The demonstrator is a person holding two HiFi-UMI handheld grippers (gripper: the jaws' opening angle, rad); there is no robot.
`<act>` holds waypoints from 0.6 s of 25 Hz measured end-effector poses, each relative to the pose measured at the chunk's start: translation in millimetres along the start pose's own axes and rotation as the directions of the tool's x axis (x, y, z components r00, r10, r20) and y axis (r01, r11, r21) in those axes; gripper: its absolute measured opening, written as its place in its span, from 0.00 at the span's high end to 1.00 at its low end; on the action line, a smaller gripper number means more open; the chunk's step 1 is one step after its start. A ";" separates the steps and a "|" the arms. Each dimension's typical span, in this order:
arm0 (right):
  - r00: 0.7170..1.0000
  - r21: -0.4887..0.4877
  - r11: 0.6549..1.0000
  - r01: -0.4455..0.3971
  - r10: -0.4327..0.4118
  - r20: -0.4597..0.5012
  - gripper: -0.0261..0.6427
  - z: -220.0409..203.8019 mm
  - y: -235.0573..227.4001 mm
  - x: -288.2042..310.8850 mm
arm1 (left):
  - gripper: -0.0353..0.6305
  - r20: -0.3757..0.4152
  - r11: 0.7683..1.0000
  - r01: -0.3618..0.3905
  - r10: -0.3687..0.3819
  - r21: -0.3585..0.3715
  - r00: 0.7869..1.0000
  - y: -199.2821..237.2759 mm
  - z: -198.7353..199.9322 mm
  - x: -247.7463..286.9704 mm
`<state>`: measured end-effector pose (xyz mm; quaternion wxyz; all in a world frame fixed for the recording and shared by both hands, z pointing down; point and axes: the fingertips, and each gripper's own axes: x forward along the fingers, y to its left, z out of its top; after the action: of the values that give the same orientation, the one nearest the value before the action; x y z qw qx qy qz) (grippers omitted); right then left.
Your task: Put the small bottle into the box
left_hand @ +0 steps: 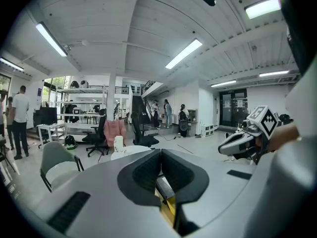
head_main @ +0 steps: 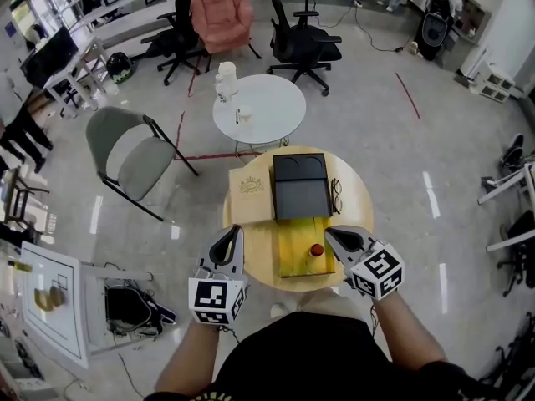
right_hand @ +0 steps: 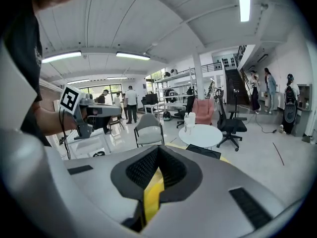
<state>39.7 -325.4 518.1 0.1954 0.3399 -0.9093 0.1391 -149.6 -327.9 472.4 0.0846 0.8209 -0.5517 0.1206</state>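
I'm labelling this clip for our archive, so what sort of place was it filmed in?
Probably an open-plan office or lab workspace: wheeled office chairs, a desk monitor and long ceiling strip lights all point that way.

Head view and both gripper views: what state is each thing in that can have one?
left gripper: shut, empty.
right gripper: shut, empty.
small bottle: red cap on, appears upright in the yellow box, held by neither gripper.
yellow box: open, on the round table.
black case: flat on the table; open or closed unclear.
glasses: lying beside the black case.
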 end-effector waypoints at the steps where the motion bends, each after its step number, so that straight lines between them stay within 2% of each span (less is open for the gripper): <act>1: 1.000 0.000 1.000 -0.001 0.001 0.018 0.94 7.8 3.6 -4.9 | 0.92 0.003 1.000 0.002 -0.002 -0.003 1.000 0.1 1.6 -2.9; 8: 0.990 0.009 1.000 -0.030 0.028 0.138 0.94 50.6 32.9 -40.5 | 0.92 0.038 0.999 0.031 -0.030 -0.018 0.999 -3.9 8.7 -21.4; 15: 0.984 0.004 1.000 0.022 -0.022 0.177 0.94 58.5 47.5 -69.1 | 0.92 0.065 0.998 0.059 -0.057 -0.020 0.996 -15.4 14.9 -44.8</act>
<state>40.3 -274.4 429.5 0.1152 0.3610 -0.9192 0.1071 -150.0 -286.5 445.0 0.0793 0.8391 -0.5313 0.0857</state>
